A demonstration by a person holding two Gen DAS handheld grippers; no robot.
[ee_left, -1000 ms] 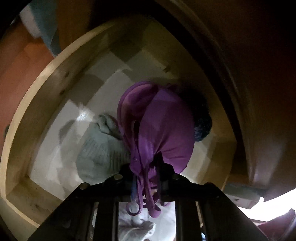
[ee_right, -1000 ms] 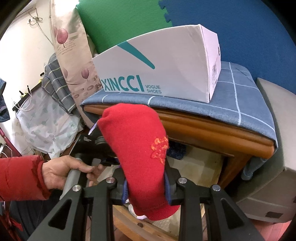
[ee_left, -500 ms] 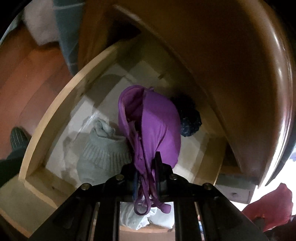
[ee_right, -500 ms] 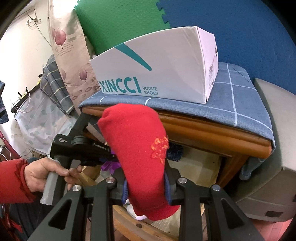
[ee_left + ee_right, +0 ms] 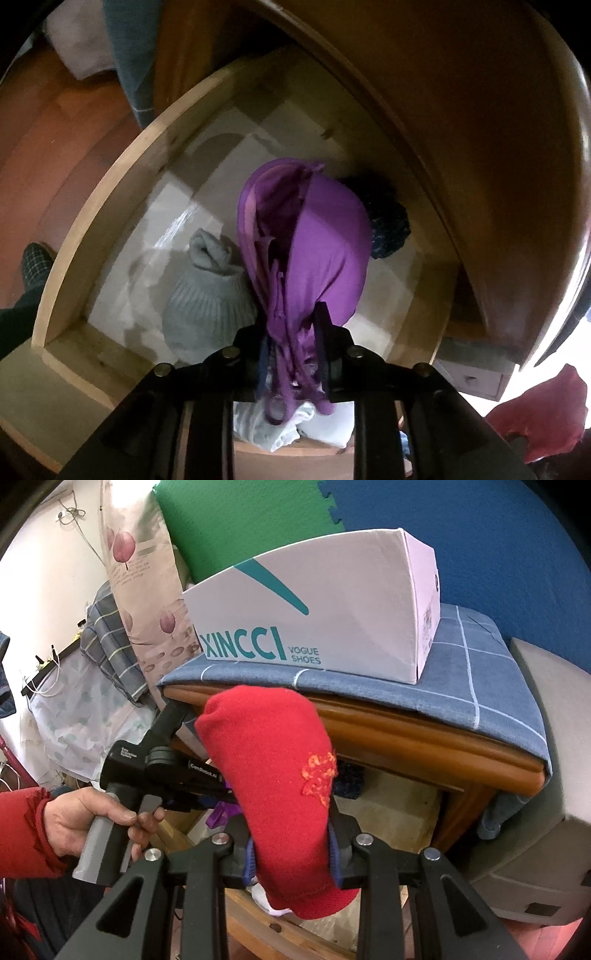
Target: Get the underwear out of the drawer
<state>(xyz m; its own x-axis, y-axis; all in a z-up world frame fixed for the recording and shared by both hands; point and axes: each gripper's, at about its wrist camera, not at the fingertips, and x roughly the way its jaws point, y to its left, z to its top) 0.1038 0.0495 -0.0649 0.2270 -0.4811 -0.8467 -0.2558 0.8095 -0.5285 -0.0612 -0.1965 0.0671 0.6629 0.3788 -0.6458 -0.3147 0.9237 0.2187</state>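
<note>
left gripper pinching purple underwear, fingers pressed on the bunched straps and fabric, garment hanging forward over the open wooden drawer and lifted above its pale lined floor. just left of the purple underwear, lying in the drawer, a grey knitted garment; just right and farther in, a dark blue knitted item against the far right wall. nearest the camera, under the fingers, a bundle of white cloth at the drawer's near edge. above and to the right, the brown curved underside of the cabinet top; at left, reddish wooden floor and a checked slipper. right gripper clamped on a red sock with an orange embroidered mark, sock standing up between the fingers, held in front of the cabinet and outside the drawer. to its left, a hand in a red sleeve gripping the grey handle of the other black tool, a bit of purple fabric showing just beneath it. beyond, a white shoe box printed "xincci vogue shoes" resting on a blue checked cloth over the cabinet top. far behind, green and blue foam mats on the wall, and a patterned cushion leaning at left.
</note>
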